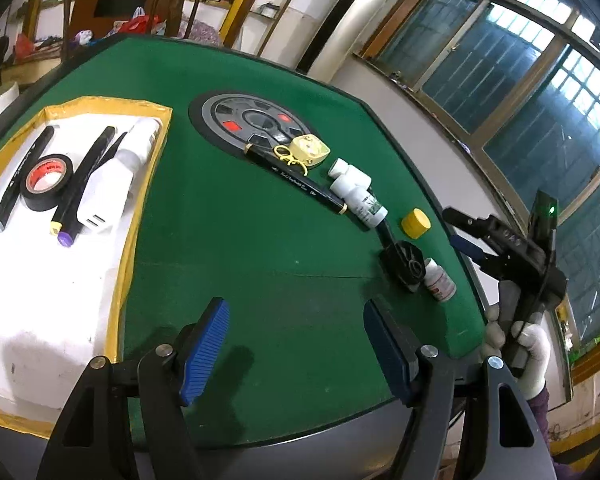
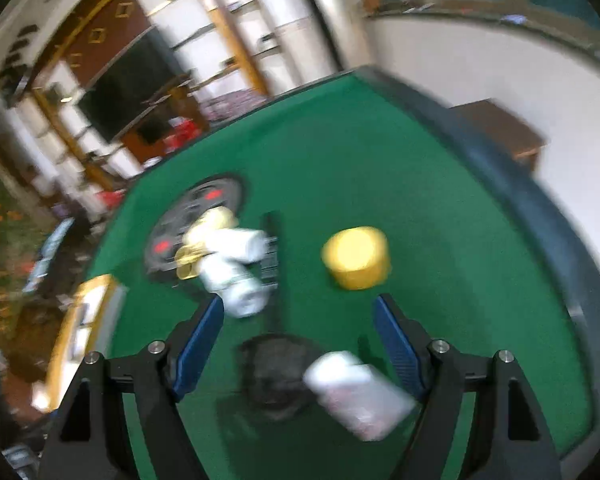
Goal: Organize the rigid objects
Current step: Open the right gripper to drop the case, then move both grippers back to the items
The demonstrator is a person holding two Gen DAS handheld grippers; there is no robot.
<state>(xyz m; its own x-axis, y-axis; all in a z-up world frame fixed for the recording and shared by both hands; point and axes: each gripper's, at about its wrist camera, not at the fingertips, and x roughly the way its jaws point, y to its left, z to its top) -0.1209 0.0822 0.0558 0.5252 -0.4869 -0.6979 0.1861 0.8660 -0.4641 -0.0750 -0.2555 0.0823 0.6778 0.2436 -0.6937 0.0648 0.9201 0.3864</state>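
Right wrist view, blurred: right gripper jaws spread, empty, over small white pill bottle beside black handle. Pick step, I'd say. Next: centre, close. Left gripper spread, idle; white tray far left.

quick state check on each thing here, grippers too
left gripper: open, empty
right gripper: open, empty, over the small bottle
small bottle: lying down, capped
green-label bottle: lying down, capped
yellow cap: loose on the felt
marker: lying down, capped
tape roll: flat in the tray
tray: partly filled
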